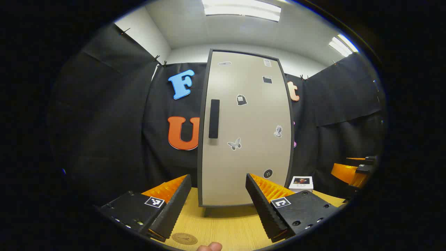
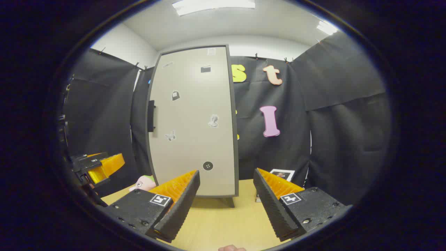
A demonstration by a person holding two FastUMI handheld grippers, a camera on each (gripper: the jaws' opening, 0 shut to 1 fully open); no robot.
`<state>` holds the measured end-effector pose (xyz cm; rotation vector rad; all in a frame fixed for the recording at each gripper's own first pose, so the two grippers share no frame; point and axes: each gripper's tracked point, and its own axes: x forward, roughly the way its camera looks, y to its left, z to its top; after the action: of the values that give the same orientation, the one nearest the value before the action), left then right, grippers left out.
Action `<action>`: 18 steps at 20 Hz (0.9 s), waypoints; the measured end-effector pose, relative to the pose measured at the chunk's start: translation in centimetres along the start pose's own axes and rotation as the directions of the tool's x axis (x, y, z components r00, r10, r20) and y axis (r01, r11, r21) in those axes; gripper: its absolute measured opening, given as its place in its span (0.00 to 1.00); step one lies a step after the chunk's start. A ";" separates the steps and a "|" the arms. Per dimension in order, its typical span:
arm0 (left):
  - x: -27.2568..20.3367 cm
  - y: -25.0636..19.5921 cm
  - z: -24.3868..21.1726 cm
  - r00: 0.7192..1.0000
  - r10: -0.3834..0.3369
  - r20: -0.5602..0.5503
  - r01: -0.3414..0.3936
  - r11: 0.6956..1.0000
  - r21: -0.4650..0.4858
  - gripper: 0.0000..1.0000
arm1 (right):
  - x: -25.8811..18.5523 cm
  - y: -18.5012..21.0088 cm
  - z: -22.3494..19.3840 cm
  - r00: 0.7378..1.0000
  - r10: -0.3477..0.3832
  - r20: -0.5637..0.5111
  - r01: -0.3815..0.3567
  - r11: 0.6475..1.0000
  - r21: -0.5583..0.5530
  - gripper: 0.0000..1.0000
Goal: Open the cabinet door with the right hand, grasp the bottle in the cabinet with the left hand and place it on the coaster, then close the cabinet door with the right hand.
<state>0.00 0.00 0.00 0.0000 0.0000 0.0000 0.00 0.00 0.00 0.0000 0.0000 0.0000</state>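
The coaster [image 1: 184,238] lies flat on the tabletop [image 1: 226,226] at the near left, just beside the left gripper [image 1: 218,205], which is open and empty. The cabinet door [image 1: 245,129] stands shut and upright, its long axis vertical, face toward both grippers; the handle [image 1: 214,119] is a vertical bar at the door's left edge. The bottle is presumably behind the door, unseen. The right gripper [image 2: 226,204] hangs open and empty, well short of the door. Risks, as judged: the handle sits left of the right gripper, so the reach crosses the left gripper; a poor grip could slip or tip the legged cabinet.
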 end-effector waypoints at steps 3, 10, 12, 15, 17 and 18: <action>0.0 0.0 -0.1 1.000 -0.001 -0.001 0.001 1.000 0.006 0.95 | 0.1 -0.1 0.1 1.000 -0.005 0.006 0.005 1.000 0.007 0.95; 0.1 -0.3 0.1 1.000 -0.009 0.003 0.009 1.000 0.013 0.95 | 0.1 0.0 0.4 1.000 -0.008 0.017 0.008 1.000 0.001 0.95; 0.1 -0.3 0.1 1.000 -0.009 0.003 0.009 1.000 0.011 0.95 | 0.0 0.0 0.3 1.000 -0.008 0.020 0.008 1.000 0.000 0.95; 0.0 -0.3 0.4 1.000 -0.006 0.011 0.006 1.000 0.018 0.95 | 0.0 0.1 0.5 1.000 -0.008 0.028 0.008 1.000 0.000 0.95; -0.1 -0.2 0.5 1.000 -0.006 0.017 0.006 1.000 0.021 0.95 | -0.1 0.1 0.5 0.999 -0.007 0.032 0.007 1.000 0.000 0.95; -0.2 -0.2 0.5 1.000 -0.005 0.017 0.005 1.000 0.023 0.95 | -0.1 0.1 0.6 0.999 -0.007 0.034 0.007 1.000 -0.001 0.95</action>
<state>-0.17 -0.21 0.51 0.0232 -0.0170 -0.0050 -0.12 0.10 0.60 -0.0006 -0.0339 -0.0070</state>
